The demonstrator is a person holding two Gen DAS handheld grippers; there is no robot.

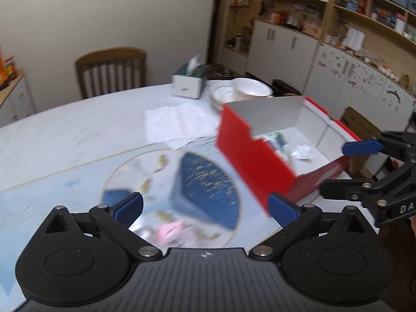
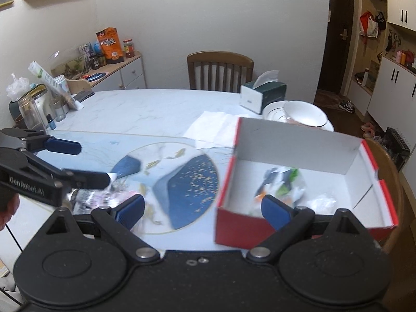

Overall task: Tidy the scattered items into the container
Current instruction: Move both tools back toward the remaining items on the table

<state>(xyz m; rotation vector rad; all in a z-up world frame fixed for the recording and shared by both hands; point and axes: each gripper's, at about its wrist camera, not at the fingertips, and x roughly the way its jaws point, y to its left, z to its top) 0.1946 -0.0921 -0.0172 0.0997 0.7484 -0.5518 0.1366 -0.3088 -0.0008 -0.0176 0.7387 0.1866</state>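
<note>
A red cardboard box with a white inside [image 1: 260, 161] [image 2: 299, 153] stands open at the table's right and holds several small packets and wrappers [image 2: 283, 182] [image 1: 301, 150]. A pink packet and silvery wrappers [image 1: 171, 231] [image 2: 101, 197] lie on the table near its front edge. My left gripper [image 1: 205, 208] is open and empty, just above that pile; in the right wrist view [image 2: 91, 162] it shows at the left. My right gripper [image 2: 202, 212] is open and empty, near the box's front left corner; it also shows in the left wrist view [image 1: 343, 169].
The white marble table [image 2: 145, 109] has a round blue and gold inlay [image 2: 187, 182]. A tissue box [image 2: 262, 95], stacked white bowls [image 2: 304, 115] and a white paper sheet [image 2: 213, 127] sit at the back. A wooden chair [image 2: 221, 70] stands behind. Jars [image 2: 31, 114] stand at the far left.
</note>
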